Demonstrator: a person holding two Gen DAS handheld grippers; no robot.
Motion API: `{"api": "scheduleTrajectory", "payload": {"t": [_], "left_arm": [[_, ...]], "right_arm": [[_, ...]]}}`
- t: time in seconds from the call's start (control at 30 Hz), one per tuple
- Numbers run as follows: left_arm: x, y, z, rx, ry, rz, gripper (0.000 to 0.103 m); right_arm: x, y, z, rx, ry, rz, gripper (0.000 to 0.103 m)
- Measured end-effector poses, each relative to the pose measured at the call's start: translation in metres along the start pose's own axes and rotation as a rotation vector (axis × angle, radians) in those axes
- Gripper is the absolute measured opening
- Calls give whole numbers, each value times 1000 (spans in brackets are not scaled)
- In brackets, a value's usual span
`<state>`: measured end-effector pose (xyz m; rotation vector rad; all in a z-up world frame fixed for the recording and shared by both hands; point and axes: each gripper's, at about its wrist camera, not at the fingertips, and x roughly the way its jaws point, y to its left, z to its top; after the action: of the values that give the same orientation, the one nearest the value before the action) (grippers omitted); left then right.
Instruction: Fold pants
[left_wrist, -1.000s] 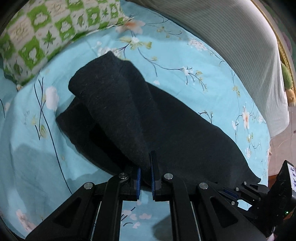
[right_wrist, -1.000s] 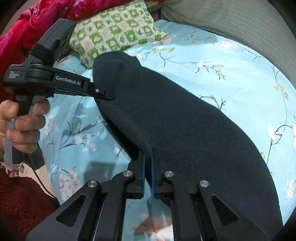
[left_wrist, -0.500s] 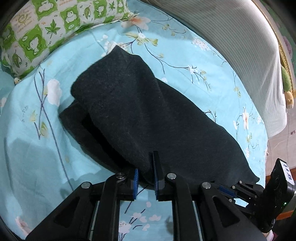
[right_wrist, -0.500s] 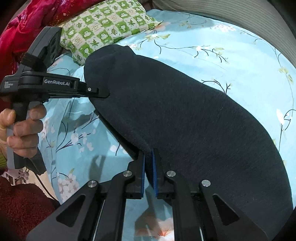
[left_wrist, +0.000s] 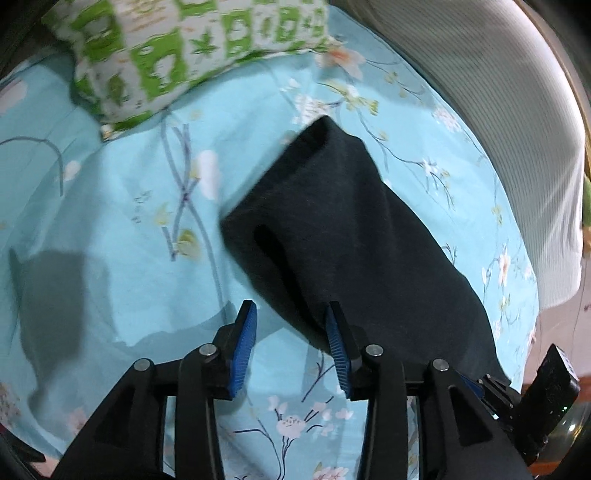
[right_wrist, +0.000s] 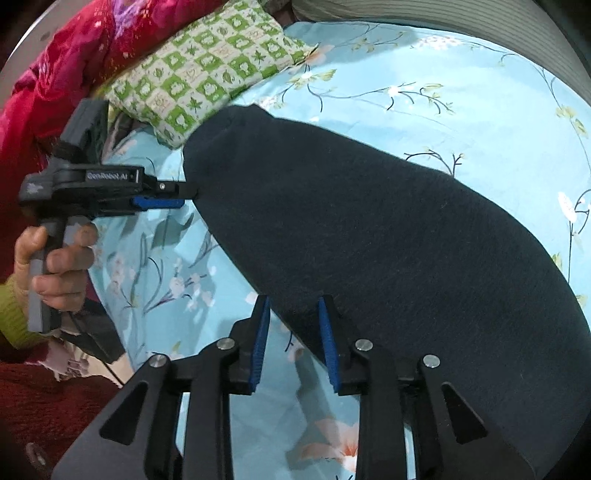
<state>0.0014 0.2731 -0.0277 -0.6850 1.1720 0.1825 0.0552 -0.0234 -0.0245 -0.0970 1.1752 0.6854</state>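
Observation:
The black pants (left_wrist: 343, 236) lie folded over on the light blue flowered bedsheet (left_wrist: 140, 229); they also fill the right wrist view (right_wrist: 388, 236). My left gripper (left_wrist: 291, 328) is open, its blue pads apart, with the near edge of the pants between and just beyond them. In the right wrist view the left gripper (right_wrist: 184, 197) sits at the left edge of the pants, held by a hand. My right gripper (right_wrist: 293, 321) is open, its pads apart at the near edge of the pants.
A green and white checked pillow (right_wrist: 207, 74) lies at the head of the bed, also seen in the left wrist view (left_wrist: 184, 51). A red blanket (right_wrist: 66, 62) is at far left. A grey striped cover (left_wrist: 498, 110) lies along the right.
Both grippers were shut on the pants edge and have opened, letting the fabric drop flat onto the lower layer. The left gripper has drawn back and swung left.

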Motion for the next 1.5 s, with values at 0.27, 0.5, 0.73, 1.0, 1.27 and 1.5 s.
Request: {"api": "scheduleTrajectory", "payload": {"t": [0.27,0.5,0.73,1.0,1.27,1.5], "left_arm": [[5,9,12,-84,42,-5,64],[14,9,22,-129,56,21,65],[25,8,23,-124,53,33,65],[39,-6,29,-56,3,51,48],[-2,-20,31,52,-76,-59,18],[-41,-27,24,140,-182,-130,18]], "right_arm": [[-33,-39,27,94,-100,-19,29],[-28,-111,73,248,-106,-39,29],[26,-118,86,197,75,18,29],[42,-106,82,119,154,-15,26],[-5,-60,84,-66,48,-160,13],[-49,-31,83,-190,-116,-312,8]]}}
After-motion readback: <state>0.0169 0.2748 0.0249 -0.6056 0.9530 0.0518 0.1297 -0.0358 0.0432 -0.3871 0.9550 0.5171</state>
